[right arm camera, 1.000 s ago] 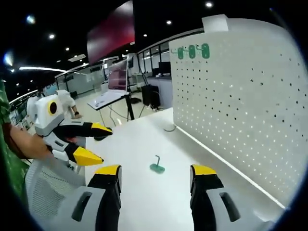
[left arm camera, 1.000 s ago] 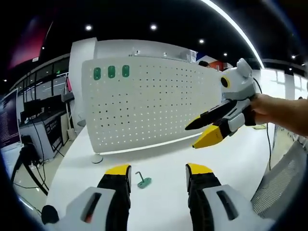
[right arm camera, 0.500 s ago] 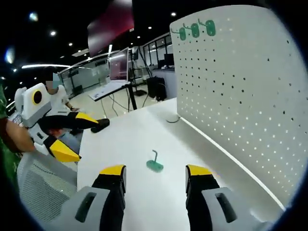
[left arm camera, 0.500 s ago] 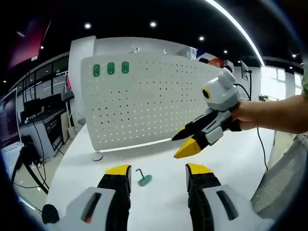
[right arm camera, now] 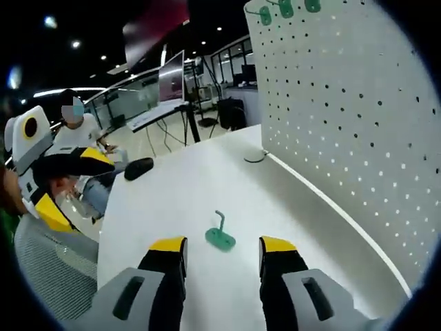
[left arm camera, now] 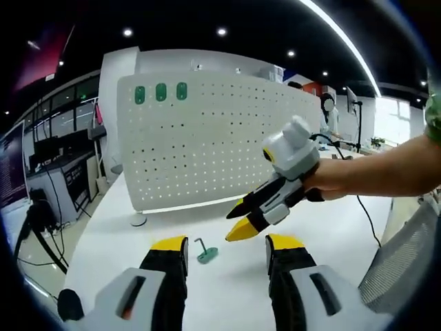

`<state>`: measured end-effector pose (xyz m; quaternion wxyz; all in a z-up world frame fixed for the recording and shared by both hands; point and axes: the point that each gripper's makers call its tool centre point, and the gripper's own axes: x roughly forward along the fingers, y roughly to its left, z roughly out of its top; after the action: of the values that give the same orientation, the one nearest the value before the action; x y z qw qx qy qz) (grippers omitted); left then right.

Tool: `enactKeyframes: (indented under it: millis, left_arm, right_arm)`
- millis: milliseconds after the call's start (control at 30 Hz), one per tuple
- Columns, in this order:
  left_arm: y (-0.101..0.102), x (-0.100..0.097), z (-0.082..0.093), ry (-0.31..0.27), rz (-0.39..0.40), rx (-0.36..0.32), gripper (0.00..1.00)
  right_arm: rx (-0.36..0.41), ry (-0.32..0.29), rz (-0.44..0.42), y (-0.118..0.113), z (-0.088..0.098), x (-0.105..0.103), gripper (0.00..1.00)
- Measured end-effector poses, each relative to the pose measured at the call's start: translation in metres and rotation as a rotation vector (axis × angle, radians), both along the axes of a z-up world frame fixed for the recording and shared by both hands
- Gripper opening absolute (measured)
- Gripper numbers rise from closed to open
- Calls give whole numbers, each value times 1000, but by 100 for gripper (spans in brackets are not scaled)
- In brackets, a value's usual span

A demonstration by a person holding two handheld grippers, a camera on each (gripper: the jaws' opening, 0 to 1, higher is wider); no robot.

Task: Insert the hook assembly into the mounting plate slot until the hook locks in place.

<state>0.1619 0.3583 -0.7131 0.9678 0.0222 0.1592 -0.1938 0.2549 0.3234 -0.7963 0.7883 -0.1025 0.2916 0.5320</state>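
Note:
A small green hook [left arm camera: 204,253] lies on the white table [left arm camera: 227,303], its base flat and its stem pointing up; it also lies just ahead of my right gripper's jaws as the green hook [right arm camera: 220,236]. The white pegboard mounting plate [left arm camera: 213,138] stands upright at the back, with three green hooks [left arm camera: 160,92] in its top corner. My left gripper [left arm camera: 227,249] is open, low over the table, the hook just beyond its left jaw. My right gripper [left arm camera: 242,219] comes in from the right, jaws apart, tips above the hook. The right gripper [right arm camera: 216,247] is open with nothing held.
The pegboard [right arm camera: 344,117] runs along the right of the right gripper view. A mesh chair [right arm camera: 48,276] stands at the table's edge. My left gripper [right arm camera: 48,172] appears at the left. A seated person [right arm camera: 76,131], desks and monitors are in the background.
My right gripper has moved down and left toward the green hook, which now lies closer to its jaws. The left gripper has stayed put.

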Motion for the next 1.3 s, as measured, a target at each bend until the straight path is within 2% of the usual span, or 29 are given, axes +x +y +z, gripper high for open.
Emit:
enactKeyframes:
  millis: [367,700,1000,1167,1300]
  left_arm:
    - [0,1,-3,15,3,-13,46]
    - [0,1,-5,24,2,-17,45]
    - [-1,1,-7,33,-2,-17,45]
    - [-1,1,-8,34,-2,-18,44]
    - [-1,0,-8,34,-4,-17,44]
  right_arm:
    - [-34,31,55,18,-29,3,33]
    - [-68,31,95,28,-43,8,28]
    - [-65,28,132,38,-47,6,23]
    - [-57,20,152,42,-45,2,17]
    - [-38,4,149,46,-37,6,15]
